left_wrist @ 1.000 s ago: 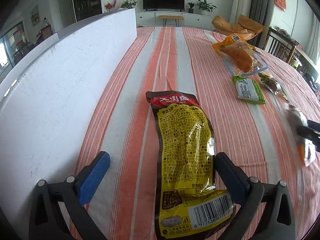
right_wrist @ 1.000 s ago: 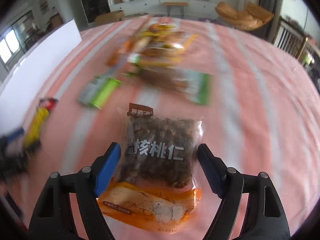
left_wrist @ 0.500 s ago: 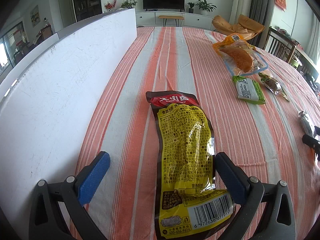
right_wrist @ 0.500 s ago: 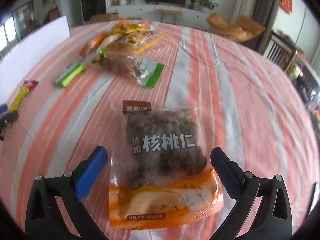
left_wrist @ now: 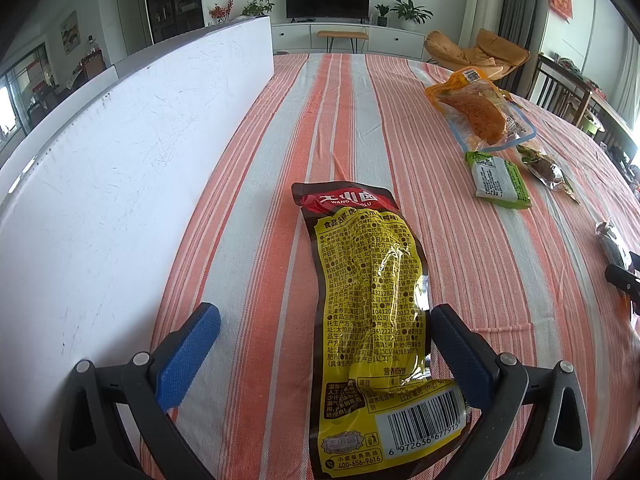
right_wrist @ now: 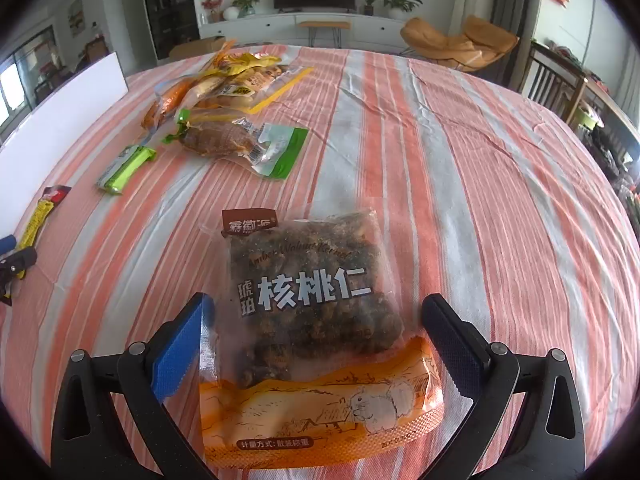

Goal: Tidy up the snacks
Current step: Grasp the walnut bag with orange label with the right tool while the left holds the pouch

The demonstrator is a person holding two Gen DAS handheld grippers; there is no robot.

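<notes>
The right hand-held gripper (right_wrist: 312, 344), its jaws just opened wide, is straddling without gripping a clear-and-orange plastic walnut packet (right_wrist: 316, 332) lying on the striped-cloth counter (right_wrist: 460, 168), while the left hand-held gripper (left_wrist: 324, 344) is gaping around a yellow-and-brown snack pouch (left_wrist: 368, 320) left of that packet.

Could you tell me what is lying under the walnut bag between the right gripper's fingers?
The walnut bag lies flat on the striped tablecloth; cloth shows around its visible edges. Whatever is directly under it is covered, and nothing pokes out.
</notes>
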